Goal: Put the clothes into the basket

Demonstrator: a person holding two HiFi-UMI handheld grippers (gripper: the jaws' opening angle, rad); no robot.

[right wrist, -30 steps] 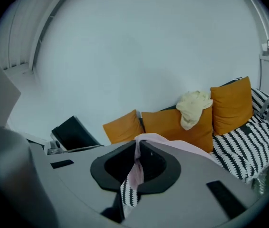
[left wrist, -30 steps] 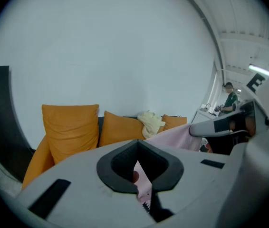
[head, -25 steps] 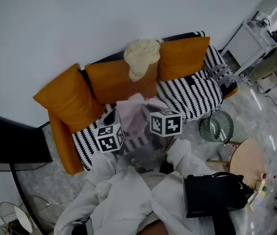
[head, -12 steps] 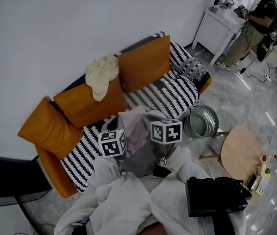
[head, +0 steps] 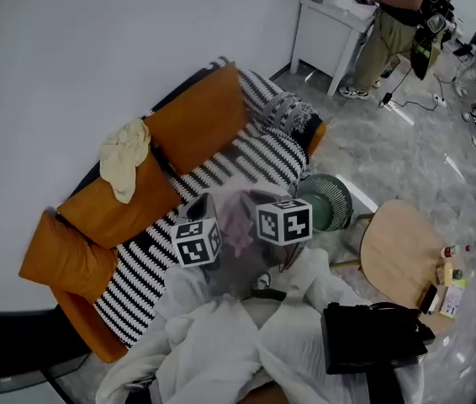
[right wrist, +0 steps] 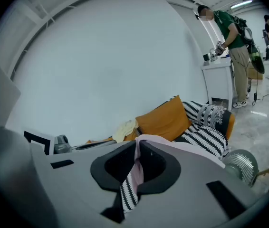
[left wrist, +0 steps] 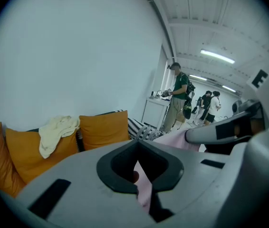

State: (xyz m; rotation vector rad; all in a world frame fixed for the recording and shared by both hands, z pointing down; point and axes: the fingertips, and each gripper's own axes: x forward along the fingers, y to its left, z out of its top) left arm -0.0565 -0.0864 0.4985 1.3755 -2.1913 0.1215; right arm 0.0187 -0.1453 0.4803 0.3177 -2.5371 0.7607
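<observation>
The left hand-held gripper (left wrist: 144, 194) and right hand-held gripper (right wrist: 130, 189) each pinch the pink garment (head: 240, 225) — swung off the sofa (head: 150, 251) to near the basket (head: 326, 202), almost ready to drop. Farther back, a cream cloth (head: 123, 154) waits.

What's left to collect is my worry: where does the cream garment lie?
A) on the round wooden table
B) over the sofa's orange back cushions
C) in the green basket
B: the cream garment hangs over the orange cushions, well away from the basket.
</observation>
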